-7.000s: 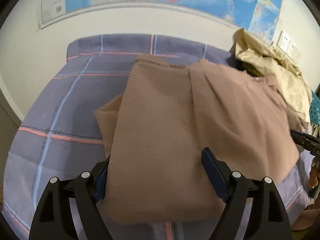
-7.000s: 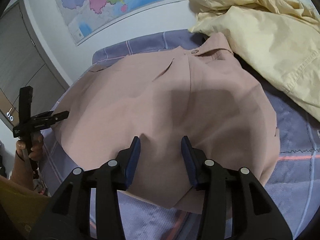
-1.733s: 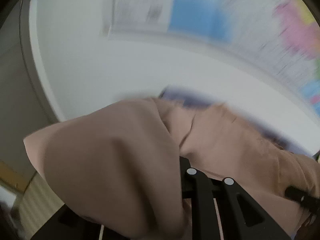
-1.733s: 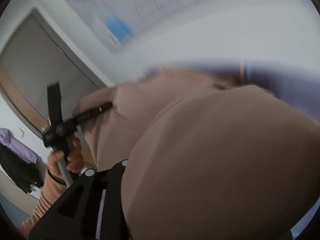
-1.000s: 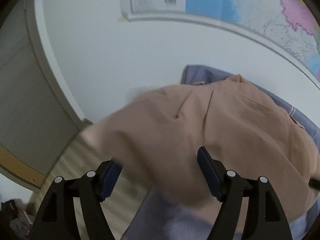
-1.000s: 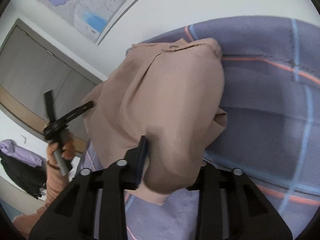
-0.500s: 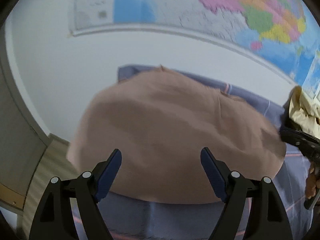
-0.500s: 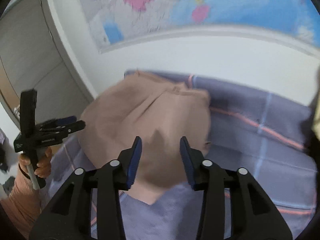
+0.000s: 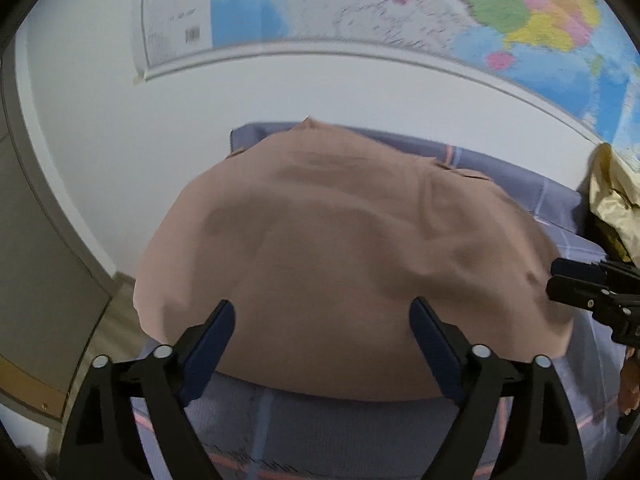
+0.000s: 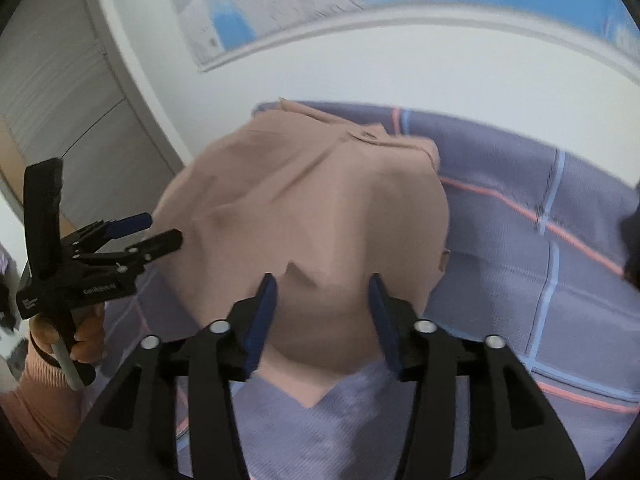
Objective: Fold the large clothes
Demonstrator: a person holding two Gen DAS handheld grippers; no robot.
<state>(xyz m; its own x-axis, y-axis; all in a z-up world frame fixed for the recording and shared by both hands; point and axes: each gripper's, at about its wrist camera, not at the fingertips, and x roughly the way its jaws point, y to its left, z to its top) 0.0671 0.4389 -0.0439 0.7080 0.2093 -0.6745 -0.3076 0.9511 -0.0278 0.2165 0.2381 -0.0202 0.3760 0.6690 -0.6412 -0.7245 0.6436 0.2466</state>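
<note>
Garment: the tan shirt [image 9: 344, 248] lies as a folded bundle on the purple plaid bedcover [image 9: 360, 432], at the left end of the bed, its collar end toward the white wall [image 9: 120, 128] and its near hem toward me.
Left jaws: my left gripper [image 9: 322, 330] has just been opening and now stands spread wide; the shirt's near edge shows between the pads, but they do not press on it.
Right jaws: my right gripper [image 10: 322, 312] has also just been opening and stands about half spread, its blue pads [image 10: 262, 318] either side of the hem corner without pinching it.
Left gripper from the right view: it sits just beside the shirt's left edge, held in my hand [image 10: 76, 332], and grips no cloth.
Done, I judge: the shirt is folded compact and set down; both my grippers are free of it.
Not tidy: the top surface carries creases, and one pointed corner sticks out at the near edge.
Left, I judge: smooth or square this bundle if needed, then take the yellow garment [image 9: 614, 200], which lies crumpled at the right end of the bed, well apart from the shirt.
Hidden: how many layers the bundle has I cannot tell.
</note>
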